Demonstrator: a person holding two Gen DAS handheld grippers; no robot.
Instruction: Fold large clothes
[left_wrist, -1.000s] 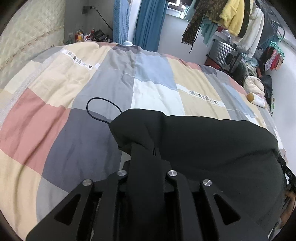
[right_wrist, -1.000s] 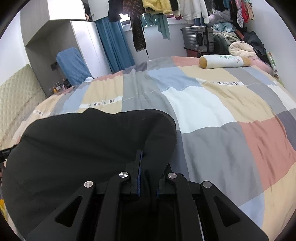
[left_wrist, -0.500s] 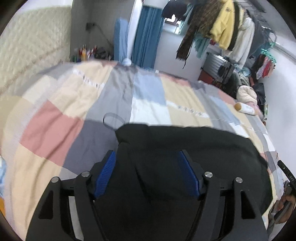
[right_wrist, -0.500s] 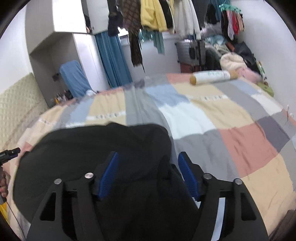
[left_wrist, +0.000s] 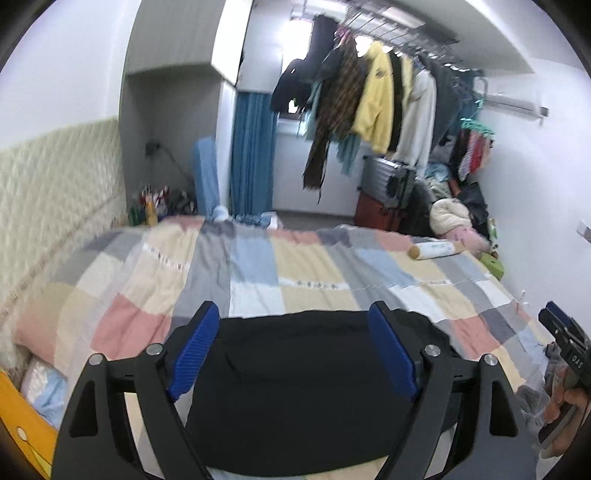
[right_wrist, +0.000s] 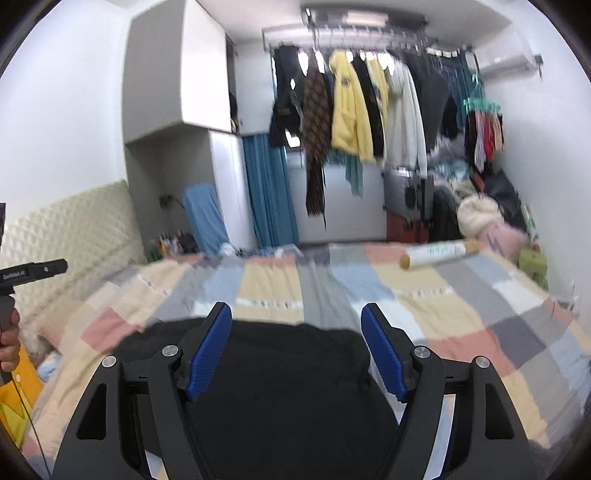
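Observation:
A black garment (left_wrist: 306, 387) lies folded on the patchwork bedspread (left_wrist: 258, 266) near the bed's front edge; it also shows in the right wrist view (right_wrist: 288, 384). My left gripper (left_wrist: 293, 332) is open and empty, lifted above the garment with its blue pads (left_wrist: 194, 350) wide apart. My right gripper (right_wrist: 295, 336) is open and empty too, raised above the garment, blue pads (right_wrist: 384, 358) apart. The right gripper shows at the right edge of the left wrist view (left_wrist: 565, 339), and the left gripper at the left edge of the right wrist view (right_wrist: 33, 273).
A white roll-shaped pillow (right_wrist: 439, 253) lies at the bed's far right. A padded headboard (left_wrist: 55, 192) runs along the left. Hanging clothes (right_wrist: 354, 110), a suitcase (left_wrist: 388, 192) and a clothes pile (right_wrist: 487, 214) stand beyond the bed. A yellow object (left_wrist: 18, 424) sits at the near left.
Both grippers let go of the black garment, opened wide and rose away from it, tilting up towards the room. The garment now lies flat on the bed.

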